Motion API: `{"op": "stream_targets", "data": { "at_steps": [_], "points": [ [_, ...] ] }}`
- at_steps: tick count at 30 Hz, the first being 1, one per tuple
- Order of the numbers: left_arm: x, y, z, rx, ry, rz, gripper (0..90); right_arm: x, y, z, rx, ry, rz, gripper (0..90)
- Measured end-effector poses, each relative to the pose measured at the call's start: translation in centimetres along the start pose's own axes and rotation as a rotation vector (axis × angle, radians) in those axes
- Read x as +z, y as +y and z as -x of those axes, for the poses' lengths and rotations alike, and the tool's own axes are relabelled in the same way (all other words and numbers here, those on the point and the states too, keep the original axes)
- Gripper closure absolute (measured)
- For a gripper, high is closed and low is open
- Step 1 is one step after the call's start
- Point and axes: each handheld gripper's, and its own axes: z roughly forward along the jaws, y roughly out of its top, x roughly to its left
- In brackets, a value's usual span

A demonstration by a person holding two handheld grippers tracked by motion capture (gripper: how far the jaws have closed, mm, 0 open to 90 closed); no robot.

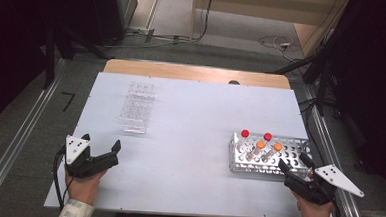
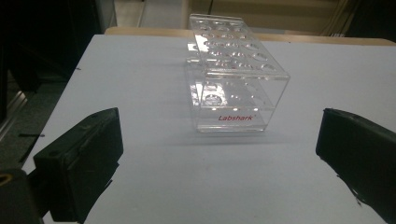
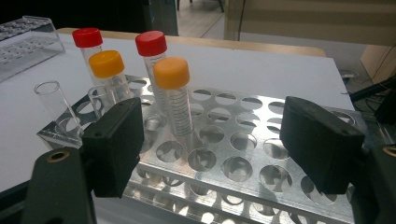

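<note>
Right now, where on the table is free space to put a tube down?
The widest bare patch lies between the clear rack and the metal rack. The near edge between the left gripper and the right gripper is also free. It is crowded at the metal rack, around the capped tubes.

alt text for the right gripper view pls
Open right gripper hovers over a metal tube rack on a white table, nothing between its jaws. The rack holds two red-capped tubes, two orange-capped tubes and uncapped clear tubes.

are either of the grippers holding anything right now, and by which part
Nothing is held. The left gripper is open before the clear rack; the right gripper is open in front of the metal rack of capped tubes.
</note>
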Motion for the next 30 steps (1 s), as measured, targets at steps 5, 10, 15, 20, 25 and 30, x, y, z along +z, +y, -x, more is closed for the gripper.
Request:
{"op": "stream_targets", "data": {
  "at_steps": [5,10,15,20,25,30],
  "points": [
    [-0.1,0.1,0.1,-0.031,-0.039,0.019,1.0,0.2,0.0,-0.2,-0.005,0.006,-0.006,20.6],
    [0.0,0.0,0.2,-0.019,-0.046,0.005,1.0,0.5,0.0,-0.5,-0.004,0.014,-0.008,21.0],
    [0.0,0.0,0.4,-0.007,-0.045,0.008,1.0,0.8,0.0,-0.6,-0.005,0.024,-0.008,21.8],
    [0.0,-0.1,0.5,0.002,-0.047,0.002,1.0,1.7,0.1,-0.9,-0.015,0.038,-0.015,22.9],
    [0.2,-0.1,0.7,0.01,-0.049,-0.003,1.0,2.3,0.2,-1.1,-0.028,0.045,-0.011,26.7],
    [0.2,-0.2,0.8,0.016,-0.049,-0.005,1.1,3.1,0.5,-1.0,-0.026,0.047,0.013,38.9]
  ]
}}
